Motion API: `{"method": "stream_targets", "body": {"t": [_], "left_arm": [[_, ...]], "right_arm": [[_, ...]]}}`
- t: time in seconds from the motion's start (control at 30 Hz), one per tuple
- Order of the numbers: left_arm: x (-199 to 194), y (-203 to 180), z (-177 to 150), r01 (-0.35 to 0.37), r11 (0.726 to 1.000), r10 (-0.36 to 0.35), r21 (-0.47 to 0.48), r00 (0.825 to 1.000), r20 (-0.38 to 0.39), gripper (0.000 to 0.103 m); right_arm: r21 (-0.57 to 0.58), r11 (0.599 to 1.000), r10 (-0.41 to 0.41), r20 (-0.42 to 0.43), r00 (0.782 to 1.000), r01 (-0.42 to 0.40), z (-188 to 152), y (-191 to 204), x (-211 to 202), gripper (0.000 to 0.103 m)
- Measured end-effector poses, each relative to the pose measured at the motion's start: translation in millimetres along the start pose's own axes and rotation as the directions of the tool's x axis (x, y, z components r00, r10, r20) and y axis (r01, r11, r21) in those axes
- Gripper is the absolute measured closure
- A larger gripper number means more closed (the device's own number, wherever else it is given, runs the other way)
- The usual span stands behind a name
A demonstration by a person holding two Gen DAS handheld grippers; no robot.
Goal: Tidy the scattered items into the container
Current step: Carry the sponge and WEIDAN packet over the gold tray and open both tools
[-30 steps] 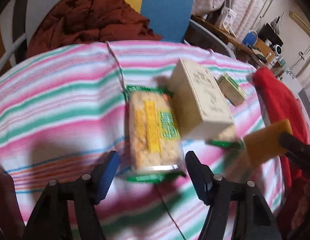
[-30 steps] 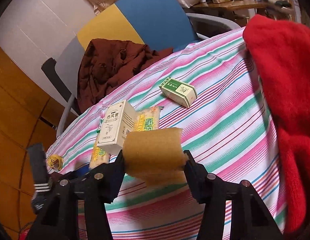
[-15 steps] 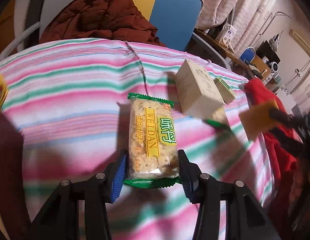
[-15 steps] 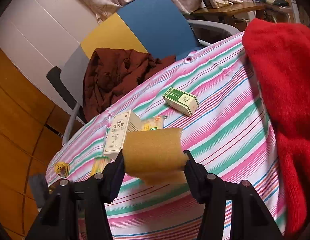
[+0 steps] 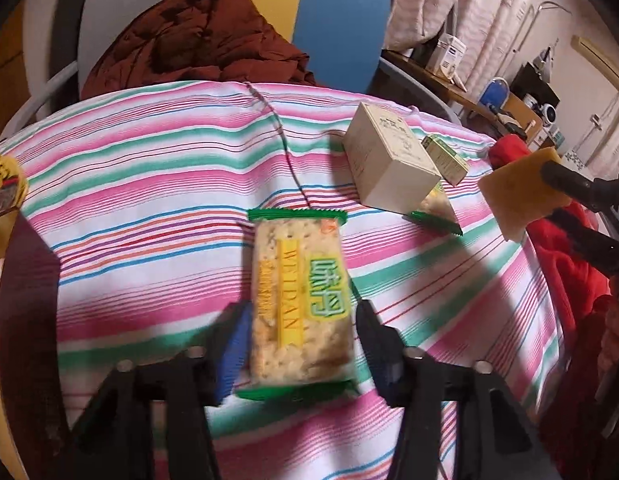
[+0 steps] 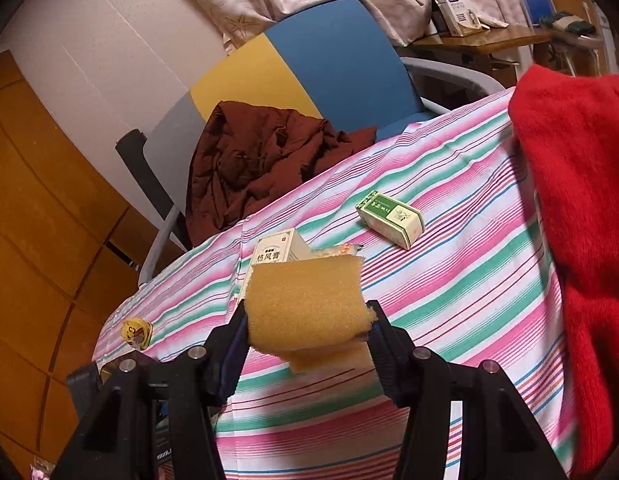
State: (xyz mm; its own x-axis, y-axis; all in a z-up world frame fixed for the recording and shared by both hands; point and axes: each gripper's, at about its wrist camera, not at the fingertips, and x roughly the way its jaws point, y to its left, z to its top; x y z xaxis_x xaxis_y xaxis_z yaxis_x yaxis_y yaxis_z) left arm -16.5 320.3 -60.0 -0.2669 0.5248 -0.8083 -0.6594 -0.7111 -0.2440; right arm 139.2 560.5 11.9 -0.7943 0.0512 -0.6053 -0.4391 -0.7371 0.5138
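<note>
At the far left edge of the desk (image 5: 149, 184), spread with a striped cloth, a small yellow wrapped item (image 5: 3, 184) is seen, well apart from everything else. Moving right, the snack packet (image 5: 299, 304) with green ends is held lengthwise between the fingers of the left gripper (image 5: 299, 344); the packet's near end is clamped by both blue-padded fingers (image 5: 233, 344), and the packet appears lifted off the cloth, though that cannot be told for certain. Further right, a cream box (image 5: 389, 164) is found resting on a second green-edged packet (image 5: 435, 210), with a small green and white box (image 5: 447, 156) just behind it. At the right, the yellow sponge (image 6: 305, 300) is gripped from both sides by the right gripper (image 6: 307, 320), its edges squeezed in by the fingers, and it is carried above the cloth. A red garment (image 6: 581, 220) is draped over the desk's right side. Behind, a brown jacket (image 6: 261, 160) is piled on a blue and yellow chair (image 6: 341, 68). The container cannot be made out in either view
</note>
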Motion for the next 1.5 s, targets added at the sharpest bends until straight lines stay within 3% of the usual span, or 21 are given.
{"method": "stream_targets", "body": {"t": [0.2,0.4,0.53,0.67,0.93,1.07,1.27,1.4,1.5], "left_arm": [[-20.3,13.9,-11.1,0.068,0.994,-0.066,-0.082,0.997,0.033,0.055],[-71.8,30.6,-19.3,0.138,0.982,-0.120,-0.132,0.983,0.138,0.055],[-106.7,42.4,-27.0,0.150,0.980,-0.123,-0.131,0.974,0.192,0.055],[-141.6,61.1,-39.6,0.128,0.983,-0.091,-0.134,0.964,0.250,0.055],[-195.1,123.4,-69.9,0.048,0.977,0.017,-0.207,0.953,0.302,0.055],[-220.6,160.8,-88.7,0.016,0.962,0.077,-0.274,0.943,0.324,0.055],[-249.8,209.4,-117.5,-0.064,0.933,0.186,-0.353,0.928,0.324,0.055],[-253.1,232.6,-138.0,-0.087,0.910,0.220,-0.405,0.930,0.294,0.055],[-245.6,242.5,-147.6,-0.103,0.898,0.231,-0.427,0.938,0.258,0.054]], "right_arm": [[0.009,1.000,0.025,0.014,1.000,-0.025,0.6,-0.8,-3.5,0.047],[-0.060,0.997,0.051,0.046,0.998,-0.048,-0.8,14.9,-10.8,0.047],[-0.140,0.987,0.090,0.057,0.994,-0.081,-7.3,40.9,-19.0,0.047],[-0.109,0.976,0.188,-0.013,0.982,-0.188,-26.4,70.6,-18.8,0.047],[-0.256,0.887,0.334,-0.219,0.917,-0.384,-82.0,183.0,-8.3,0.047],[-0.265,0.845,0.373,-0.331,0.867,-0.465,-111.6,226.6,5.7,0.047],[-0.286,0.805,0.357,-0.466,0.810,-0.519,-154.5,270.6,28.5,0.047],[-0.328,0.795,0.300,-0.518,0.801,-0.510,-179.3,288.6,38.6,0.046],[-0.344,0.790,0.257,-0.566,0.783,-0.508,-195.1,293.6,46.5,0.046]]}}
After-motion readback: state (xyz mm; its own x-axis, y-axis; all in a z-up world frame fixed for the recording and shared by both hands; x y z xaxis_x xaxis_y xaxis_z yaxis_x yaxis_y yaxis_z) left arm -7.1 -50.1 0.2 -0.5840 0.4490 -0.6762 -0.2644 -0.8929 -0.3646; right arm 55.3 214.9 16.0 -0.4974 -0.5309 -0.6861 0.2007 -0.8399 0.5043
